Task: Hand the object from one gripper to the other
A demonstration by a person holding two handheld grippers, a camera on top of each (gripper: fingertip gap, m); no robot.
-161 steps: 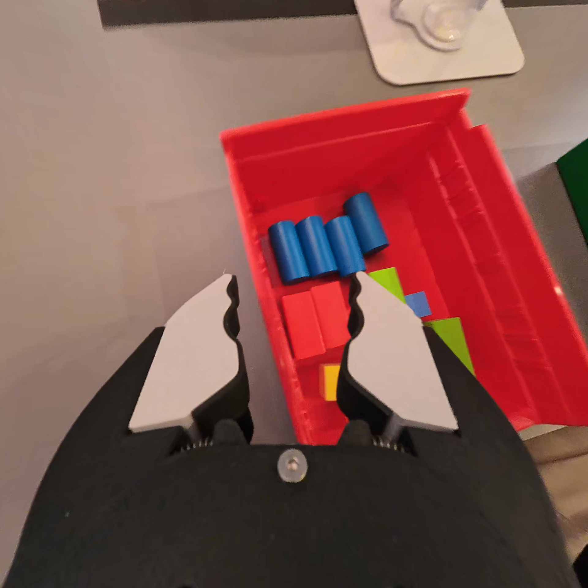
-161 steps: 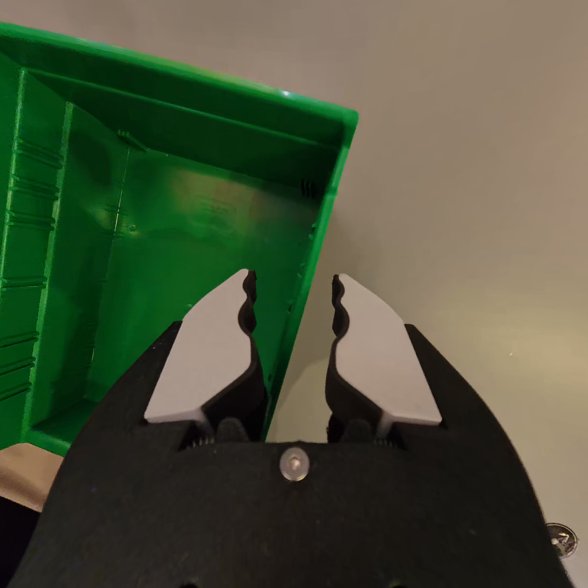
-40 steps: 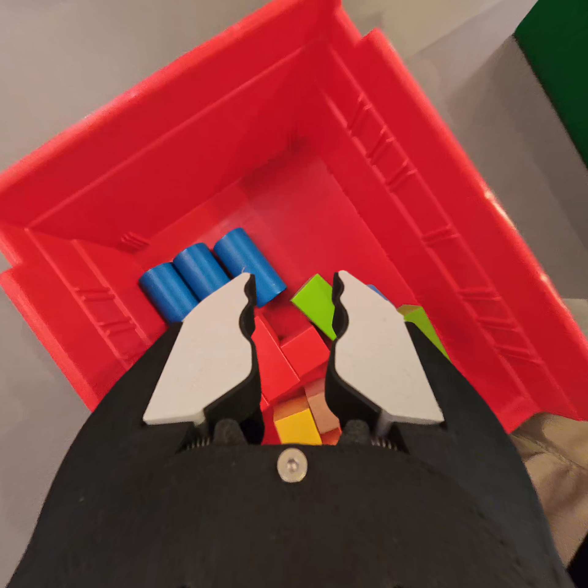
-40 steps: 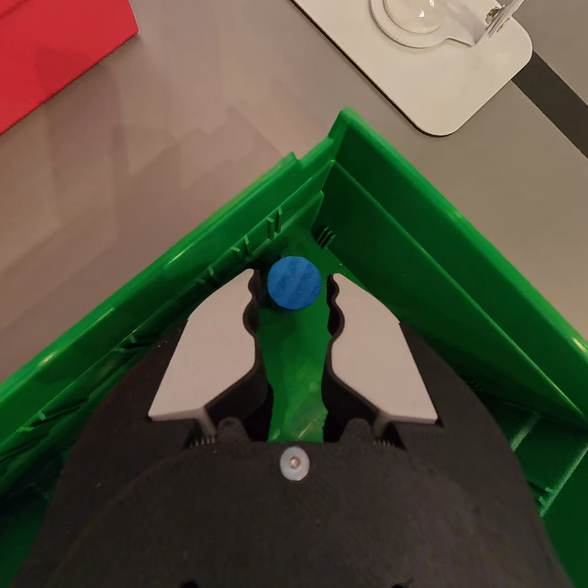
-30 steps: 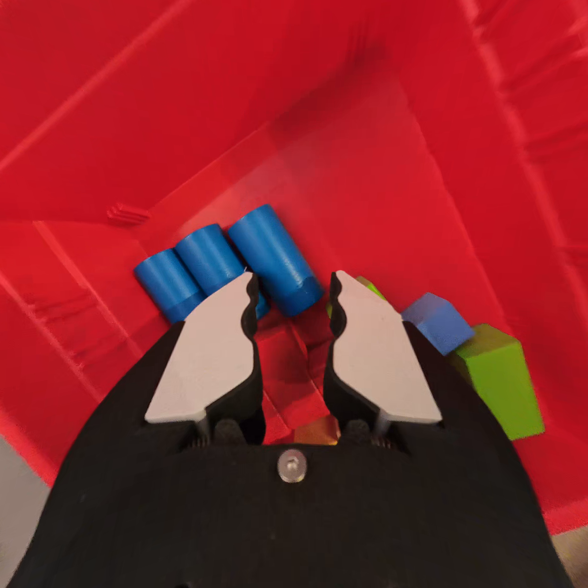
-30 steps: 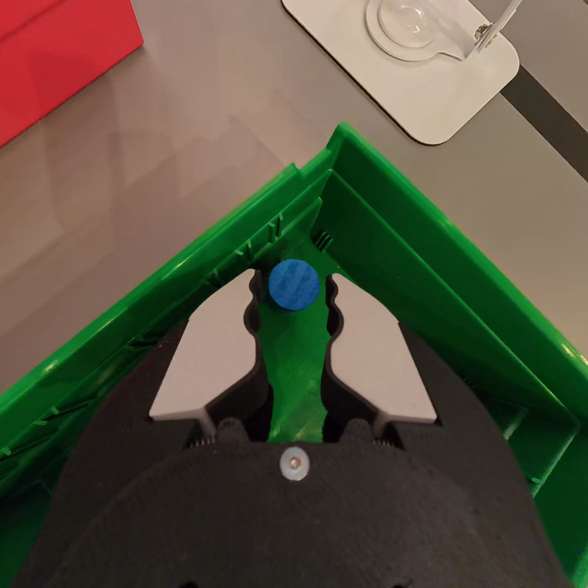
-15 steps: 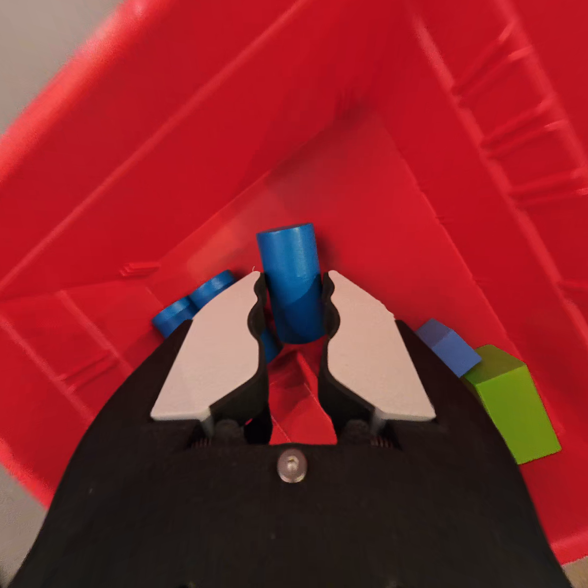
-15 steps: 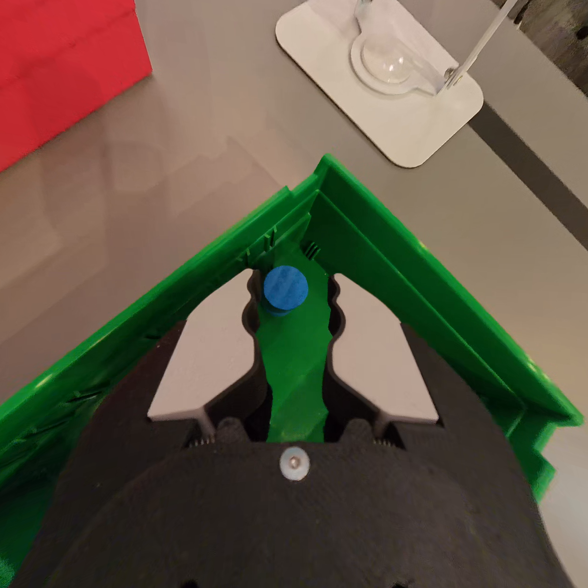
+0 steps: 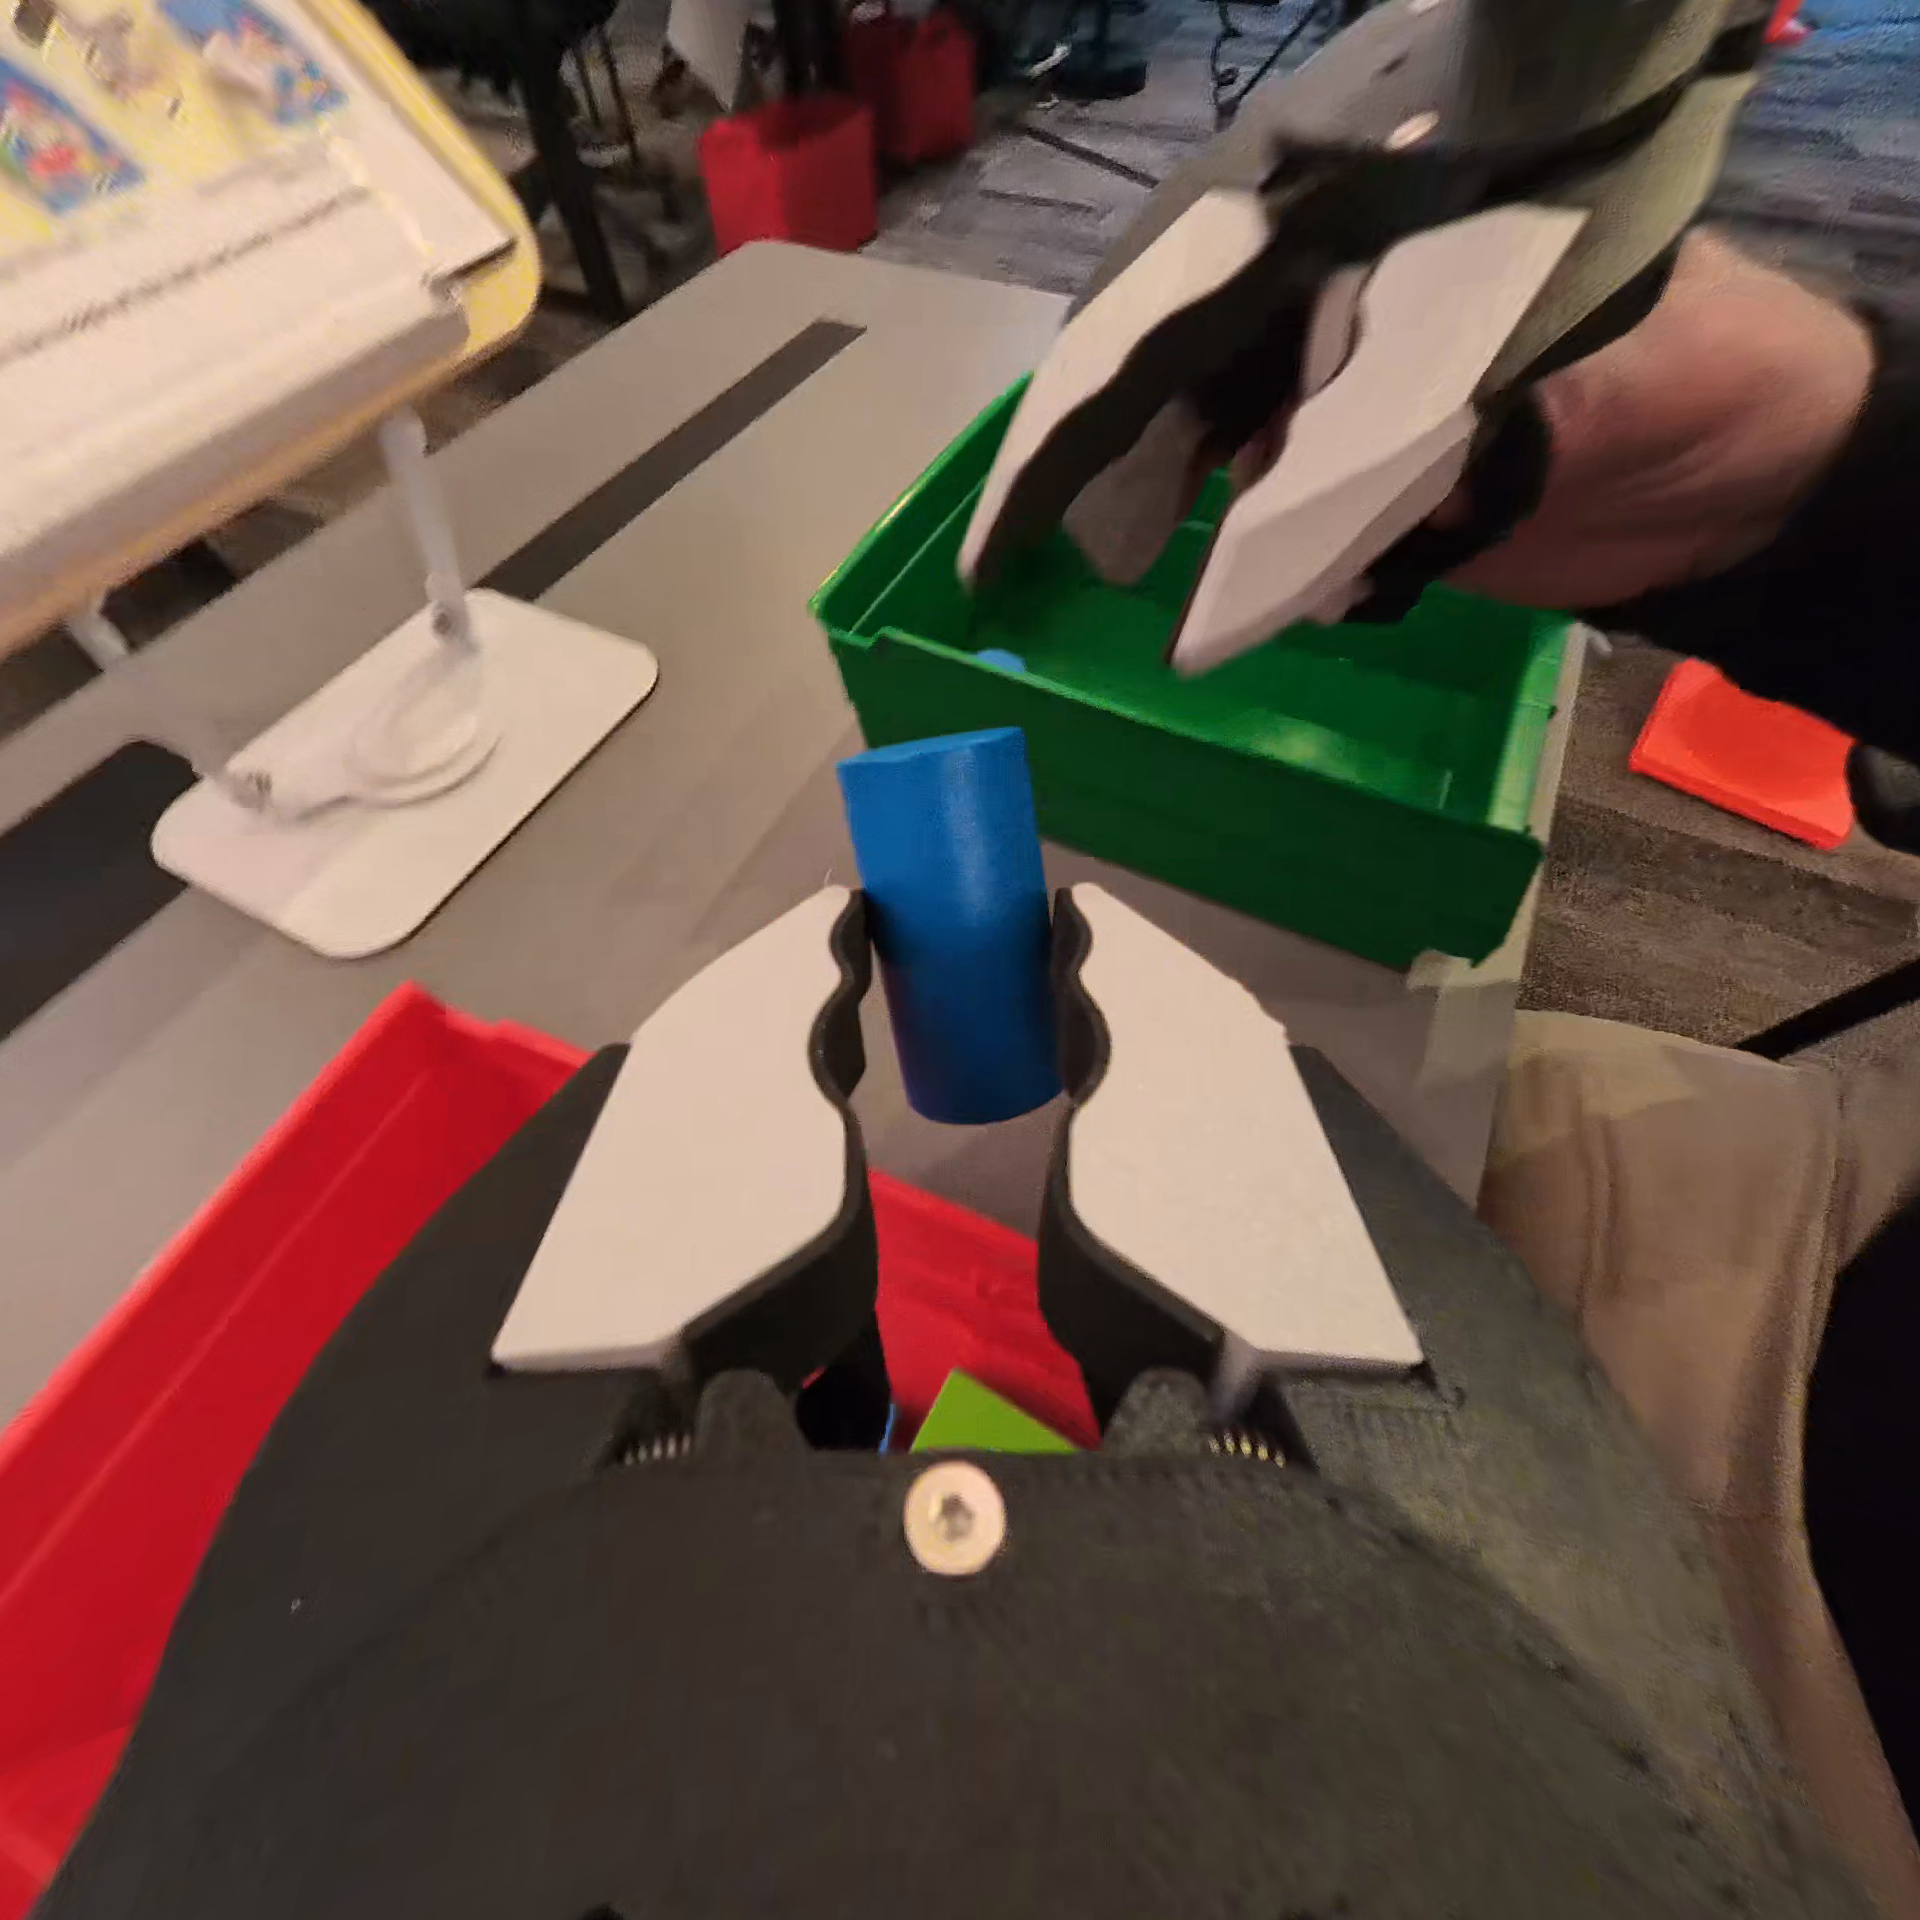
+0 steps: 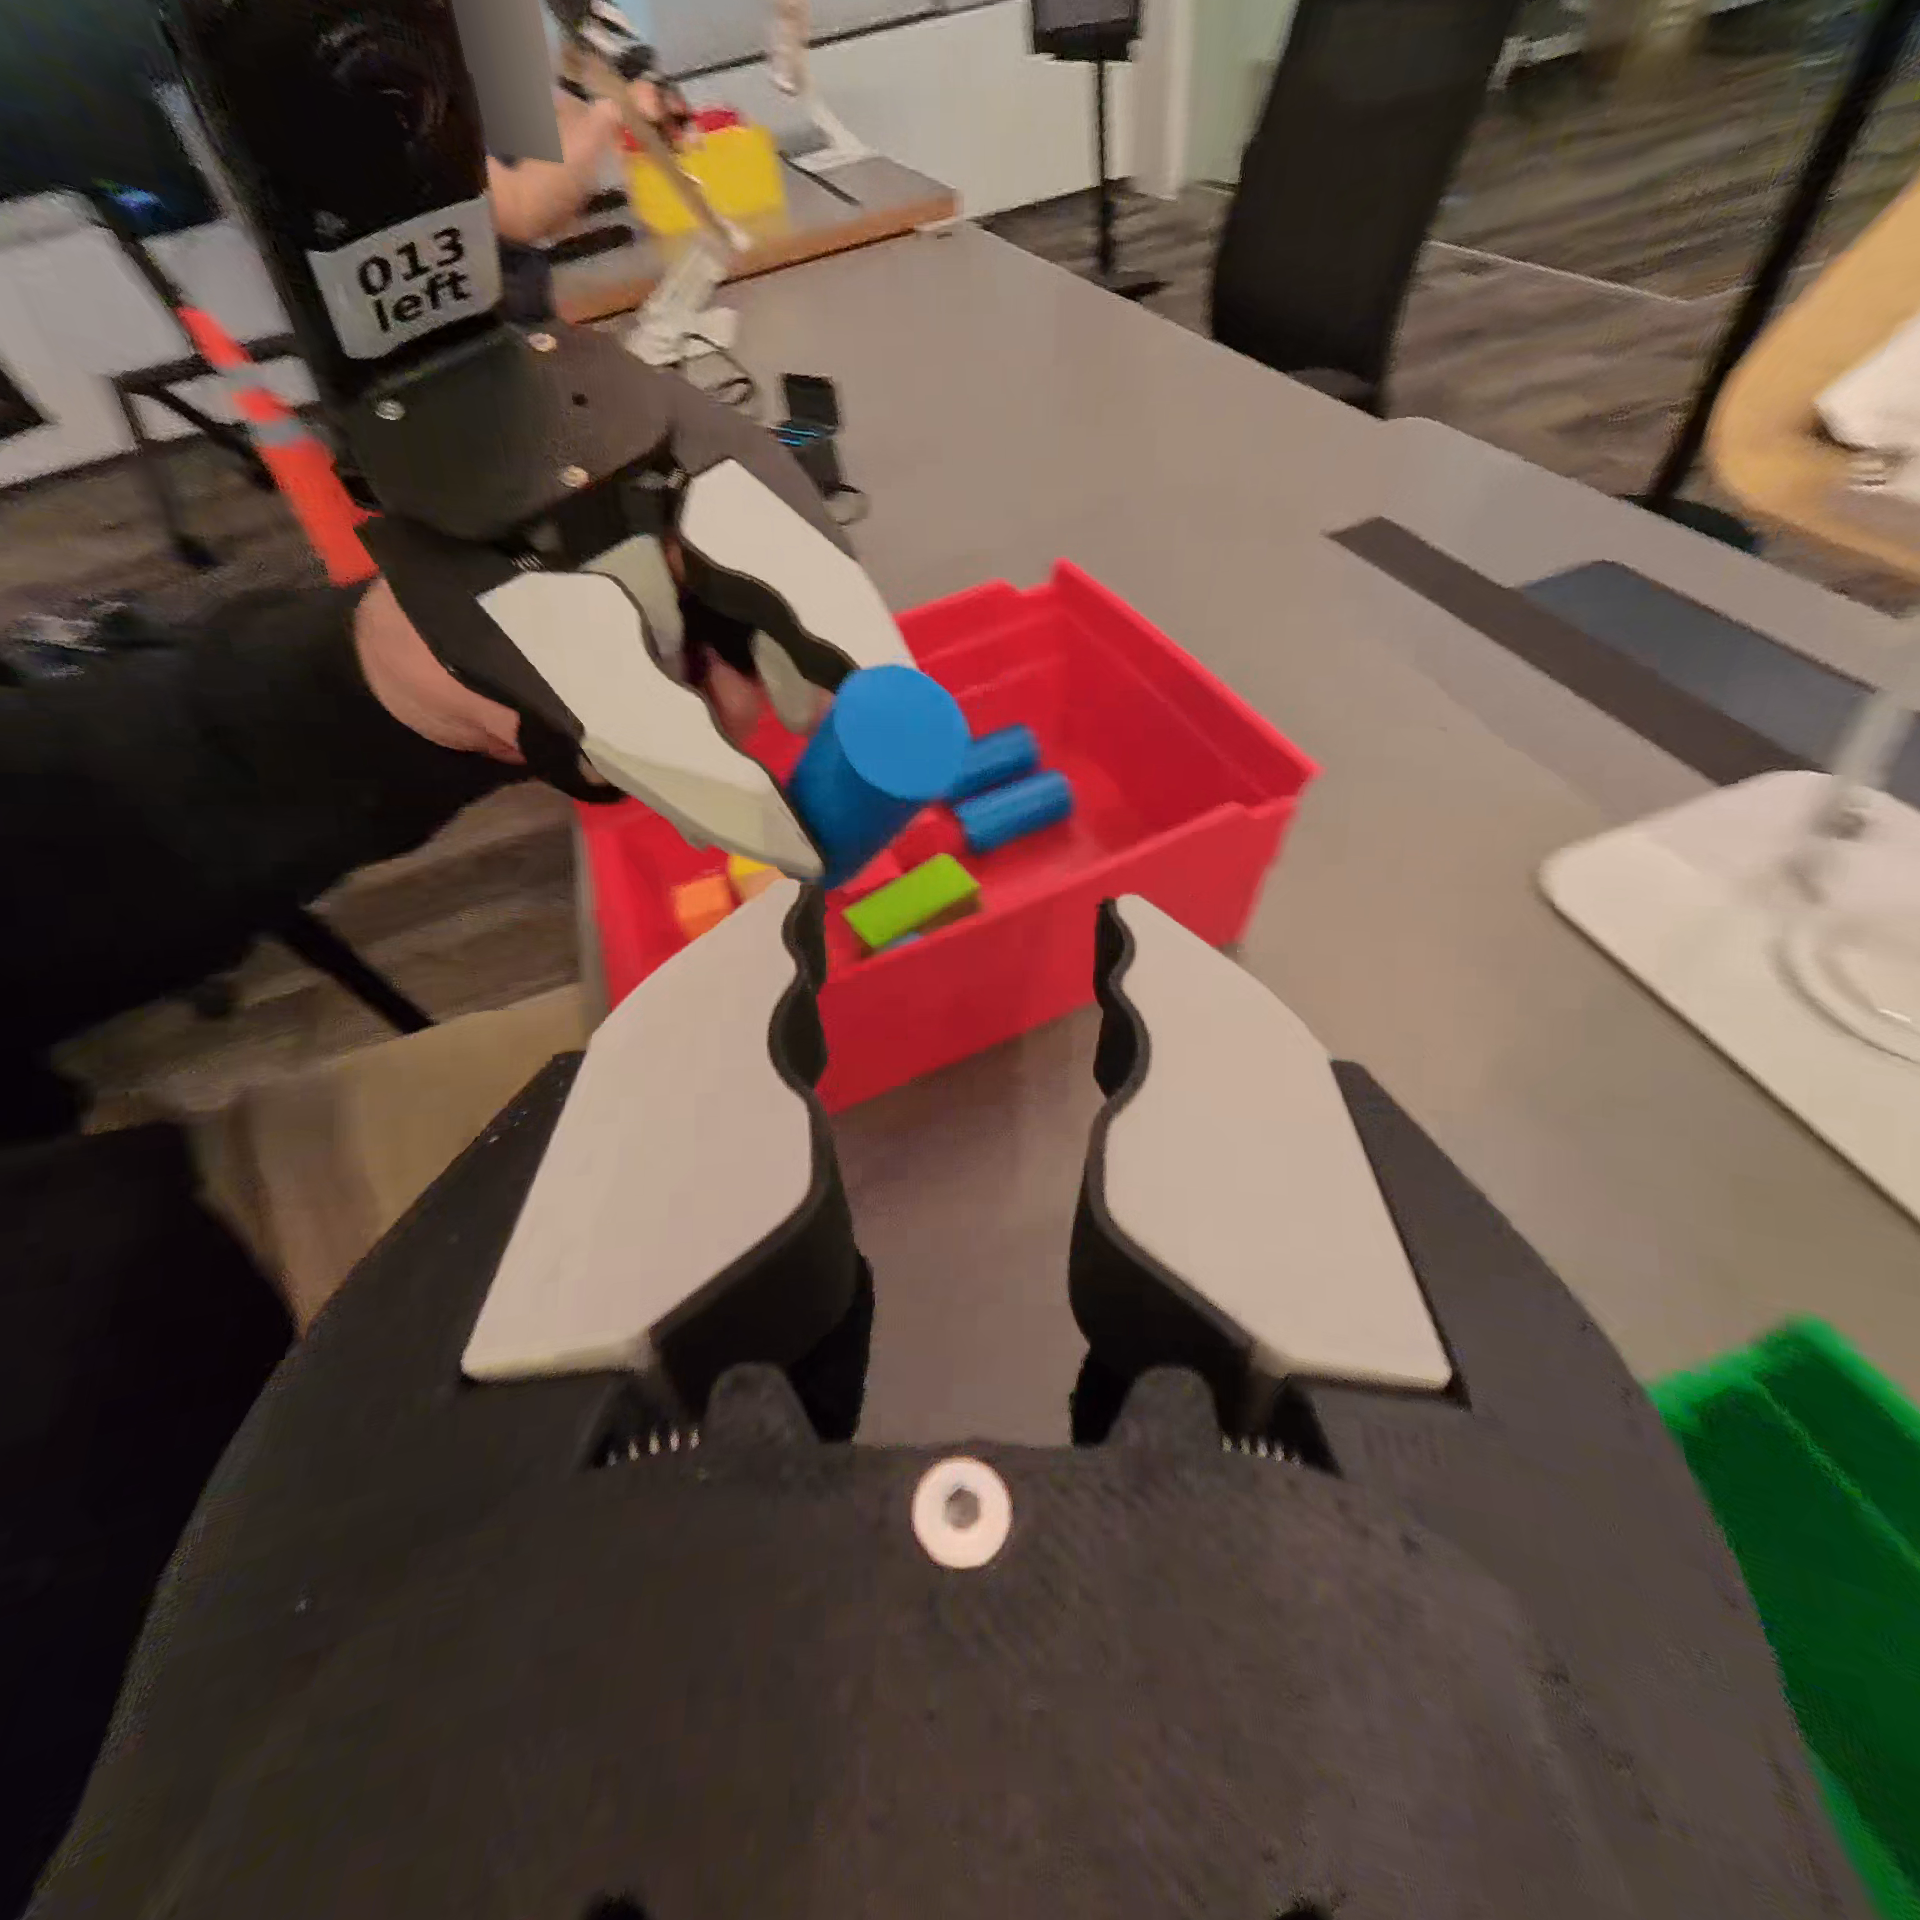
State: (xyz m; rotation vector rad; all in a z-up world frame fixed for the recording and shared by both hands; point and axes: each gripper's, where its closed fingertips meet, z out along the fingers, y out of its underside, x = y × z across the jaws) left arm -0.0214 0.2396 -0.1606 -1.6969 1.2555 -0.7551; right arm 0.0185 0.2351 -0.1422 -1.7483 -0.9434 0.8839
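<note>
- Our left hand-held gripper (image 9: 961,925) is clenched on the blue cylinder (image 9: 951,925), pinching it by the lower half of its length so that the upper half and the flat top stick out free beyond the tips. It holds the cylinder in the air above the red bin (image 9: 260,1174), tilted slightly, with the grey surface (image 9: 644,540) and the green bin (image 9: 1195,769) beyond it.
- Our right hand-held gripper (image 10: 951,925) is released, its fingers spread with nothing between them. In the left wrist view it hangs over the green bin (image 10: 1808,1475), pointing down toward the cylinder but well apart from it; a person's hand (image 9: 1683,457) grips it from behind.
- The red bin (image 10: 1143,727) holds the remaining pieces: more blue cylinders (image 10: 1013,805), a green block (image 10: 909,899) and some orange and yellow pieces that are partly hidden.
- A small patch of blue (image 9: 1000,659) shows inside the green bin, likely another cylinder; we cannot tell more.
- We judge the blue cylinder (image 10: 873,769) to be stiff and light, probably painted wood, in no danger of crushing. Its round, smooth side could roll or slip between flat pads, though the scalloped inner edges of the fingers (image 9: 1236,1143) should seat it.
- We would take hold with the right hand-held gripper across the free upper half, square to the axis and clear of the left tips, and close firmly before the left one lets go.
</note>
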